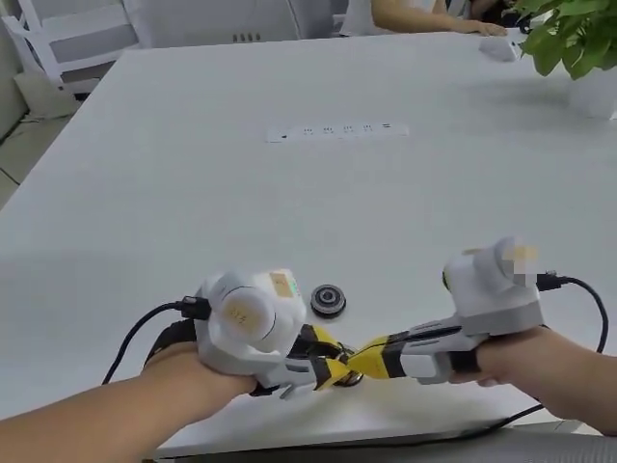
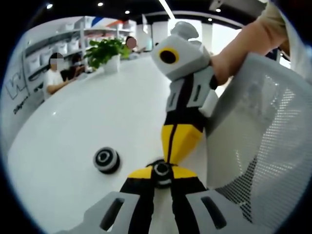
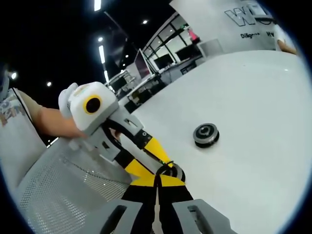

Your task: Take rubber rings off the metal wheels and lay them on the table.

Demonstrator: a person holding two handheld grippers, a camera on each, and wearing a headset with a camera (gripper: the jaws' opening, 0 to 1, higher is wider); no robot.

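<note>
At the table's (image 1: 289, 193) near edge, a wheel (image 2: 161, 170) is clamped by the left gripper (image 1: 330, 368), its stretchy ring (image 3: 174, 170) pinched by the right gripper (image 3: 158, 182).

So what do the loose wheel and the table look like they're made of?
Wheel: a matte black band, likely rubber, around a greyish hub with a sheen, likely metal. Table: smooth white top with soft reflections, perhaps laminate; cannot tell for sure.

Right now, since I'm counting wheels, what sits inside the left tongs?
One small black-rimmed wheel, clamped in the left tongs; the right tongs pinch its far edge. Their yellow tips cover its sides, so whether the ring is loose is hidden.
</note>
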